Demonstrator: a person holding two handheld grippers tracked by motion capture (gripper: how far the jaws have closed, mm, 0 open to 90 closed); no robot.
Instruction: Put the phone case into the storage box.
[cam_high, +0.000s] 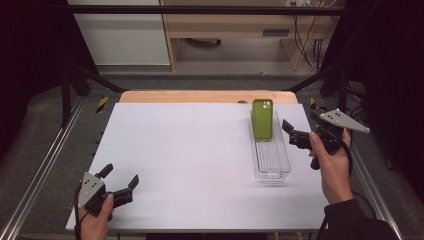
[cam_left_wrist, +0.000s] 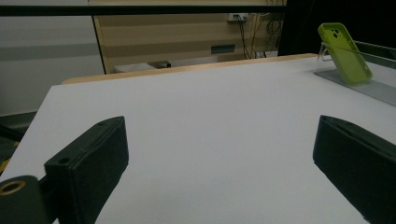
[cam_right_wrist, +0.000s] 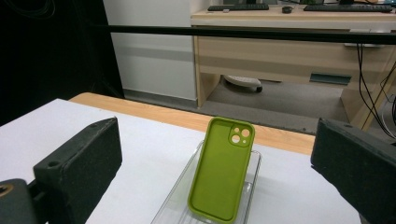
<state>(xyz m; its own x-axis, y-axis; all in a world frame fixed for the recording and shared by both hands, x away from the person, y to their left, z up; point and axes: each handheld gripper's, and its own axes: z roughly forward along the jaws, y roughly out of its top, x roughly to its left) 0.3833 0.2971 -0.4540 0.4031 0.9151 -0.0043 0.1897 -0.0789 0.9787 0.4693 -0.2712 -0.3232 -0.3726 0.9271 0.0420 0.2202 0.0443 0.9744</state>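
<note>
The table (cam_high: 200, 165) takes up the middle of the high view, its white top bare except at right of centre, which leaves both hands room to work. There a clear tray (cam_high: 271, 160) lies lengthwise, running from mid-frame toward the lower right. It seems to serve as a stand: its far wall props up whatever leans on it.

The case (cam_high: 262, 118), a green phone case, stands in the tray's far end, upper right of centre in the high view. It tilts back against the far wall with its bottom edge on the ribbed floor and its open inner side and camera cut-out facing the person. Propped like this, its long edges are free for a pinch from either side.

The right gripper (cam_high: 289, 134) hangs at the right edge of the high view, just beside the tray, jaws spread and holding nothing. In the right gripper view the case (cam_right_wrist: 222, 169) sits low centre between the two jaws, so the hand looks lined up to reach for it.

The left gripper (cam_high: 120, 181) waits at the lower left, well apart from the tray, jaws also wide and unladen, probably parked out of the way. The left gripper view catches the case (cam_left_wrist: 344, 52) at upper right.
</note>
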